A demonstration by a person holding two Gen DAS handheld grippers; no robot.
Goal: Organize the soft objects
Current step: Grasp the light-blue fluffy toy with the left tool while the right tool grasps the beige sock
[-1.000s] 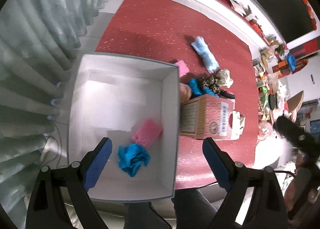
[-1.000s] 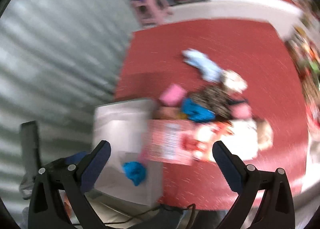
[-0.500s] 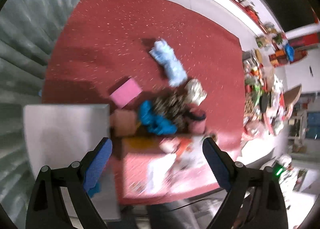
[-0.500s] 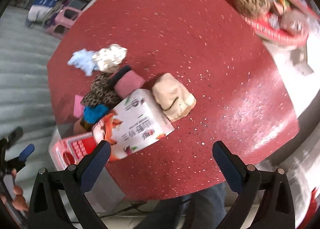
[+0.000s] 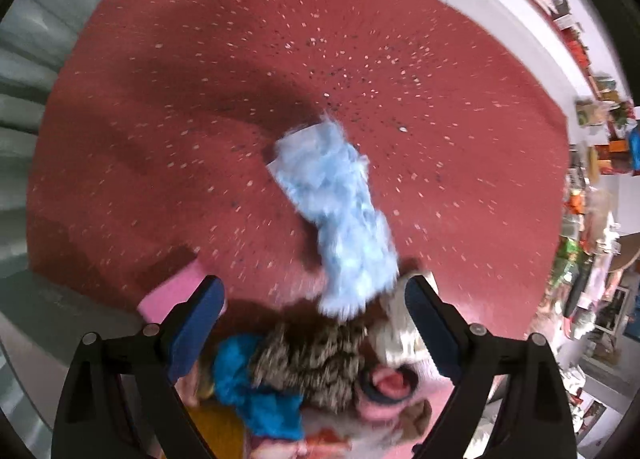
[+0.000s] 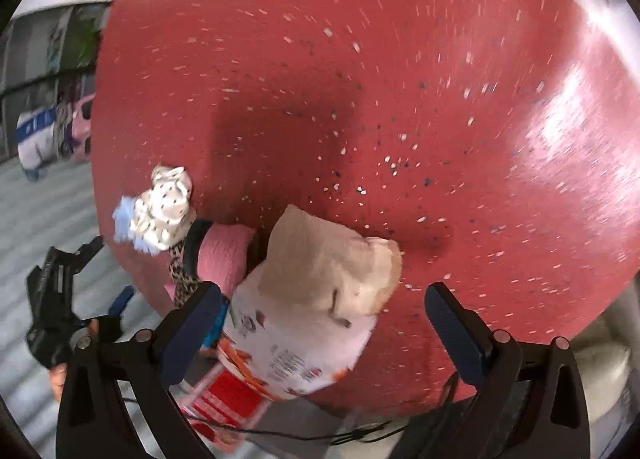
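Note:
My left gripper (image 5: 314,323) is open and empty above a heap of soft things on the red table (image 5: 200,99). A fluffy light-blue cloth (image 5: 340,215) lies just ahead of the fingers. A leopard-print cloth (image 5: 308,363) and a bright blue cloth (image 5: 256,387) sit between them, with a pink pad (image 5: 172,295) at the left. My right gripper (image 6: 320,323) is open and empty over a beige cloth (image 6: 328,263) that lies on a printed carton (image 6: 296,351). A pink roll (image 6: 224,255) and a white spotted cloth (image 6: 166,211) lie to its left.
The table's right half (image 6: 440,99) is bare red surface. The left gripper's body (image 6: 56,307) shows at the left edge of the right wrist view. Cluttered shelves (image 5: 592,199) stand beyond the table's right side.
Both grippers have swung away from the white box and dropped closer to the heap. The box with the pink and blue cloths has left the view. Both stay open.

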